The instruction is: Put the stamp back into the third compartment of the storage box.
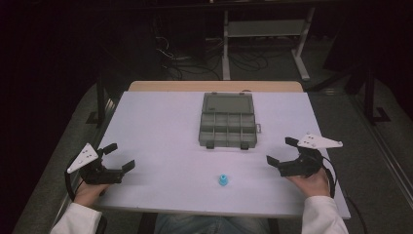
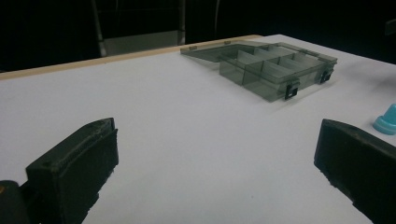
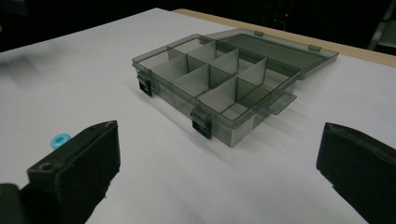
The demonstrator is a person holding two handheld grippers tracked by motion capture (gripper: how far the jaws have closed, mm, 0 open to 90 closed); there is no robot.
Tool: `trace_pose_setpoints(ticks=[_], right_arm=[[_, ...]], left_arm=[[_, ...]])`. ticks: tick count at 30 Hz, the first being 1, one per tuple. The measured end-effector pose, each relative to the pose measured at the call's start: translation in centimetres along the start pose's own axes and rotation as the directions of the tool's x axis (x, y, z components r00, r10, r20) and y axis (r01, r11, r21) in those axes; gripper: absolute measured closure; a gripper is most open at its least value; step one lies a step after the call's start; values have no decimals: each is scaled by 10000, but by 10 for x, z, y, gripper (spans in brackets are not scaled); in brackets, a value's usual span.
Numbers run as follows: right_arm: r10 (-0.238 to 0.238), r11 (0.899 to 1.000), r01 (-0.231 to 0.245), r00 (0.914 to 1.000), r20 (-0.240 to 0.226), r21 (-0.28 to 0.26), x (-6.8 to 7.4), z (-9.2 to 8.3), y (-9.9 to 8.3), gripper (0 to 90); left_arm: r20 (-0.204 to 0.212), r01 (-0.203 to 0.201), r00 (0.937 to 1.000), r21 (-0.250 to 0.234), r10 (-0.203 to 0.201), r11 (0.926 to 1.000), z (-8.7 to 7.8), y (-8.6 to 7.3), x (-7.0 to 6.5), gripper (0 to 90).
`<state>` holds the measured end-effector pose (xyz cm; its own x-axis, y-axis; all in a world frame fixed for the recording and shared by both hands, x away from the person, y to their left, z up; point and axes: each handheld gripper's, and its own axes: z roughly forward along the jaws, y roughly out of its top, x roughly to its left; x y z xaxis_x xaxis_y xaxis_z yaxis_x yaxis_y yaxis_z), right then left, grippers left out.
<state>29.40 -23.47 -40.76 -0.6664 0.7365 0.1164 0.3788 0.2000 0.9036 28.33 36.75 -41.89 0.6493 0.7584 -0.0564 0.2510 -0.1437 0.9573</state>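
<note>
The right hand-held gripper (image 1: pixel 281 151) rests near the right edge of the worktop (image 1: pixel 160 122), jaws spread wide with nothing between them. The left hand-held gripper (image 1: pixel 116 157) sits near the left edge, spread just as wide and just as empty. Between them, close to the near edge and a little nearer the right one, stands a small blue cap-like piece (image 1: pixel 223 180), upright and alone on the bare surface. Well beyond it, toward the far edge, lies a smoky transparent compartment box (image 1: pixel 228 128) with its lid folded back flat and its divided cells showing empty.

The step in hand looks like picking up the blue piece, probably to drop it into a cell. The right gripper seems better placed for it. It should come in low and level, bracket the piece with both jaws evenly, and close on its wider base so that it neither tips nor skids on the smooth top.
</note>
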Motion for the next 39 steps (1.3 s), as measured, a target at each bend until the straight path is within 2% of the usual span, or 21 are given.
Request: trace_pose_setpoints(ticks=[4,6,16,32,36,39], right_arm=[[55,10000,-55,10000,-33,-26,0,0,-1,0],[20,10000,-20,10000,-10,-43,0,-1,-1,0],[57,10000,-57,10000,-11,-70,0,-2,0,0],[10,9997,-4,9997,-250,256,5,3,6,0],[80,9996,-68,9990,-433,291,7,5,8,0],[15,9993,4,9987,-503,376,9,8,10,0]], left_arm=[[-26,-113,9999,-13,113,9999,0,0,1,0],[-25,14,10000,-50,-14,10000,0,0,0,0],[-43,3,10000,-52,-3,10000,-1,0,0,0],[-159,56,9999,-37,-57,10000,-2,0,0,0],[-65,375,9993,-273,-377,9989,-1,0,1,0],[-131,385,9992,-289,-389,9988,-2,0,1,0]])
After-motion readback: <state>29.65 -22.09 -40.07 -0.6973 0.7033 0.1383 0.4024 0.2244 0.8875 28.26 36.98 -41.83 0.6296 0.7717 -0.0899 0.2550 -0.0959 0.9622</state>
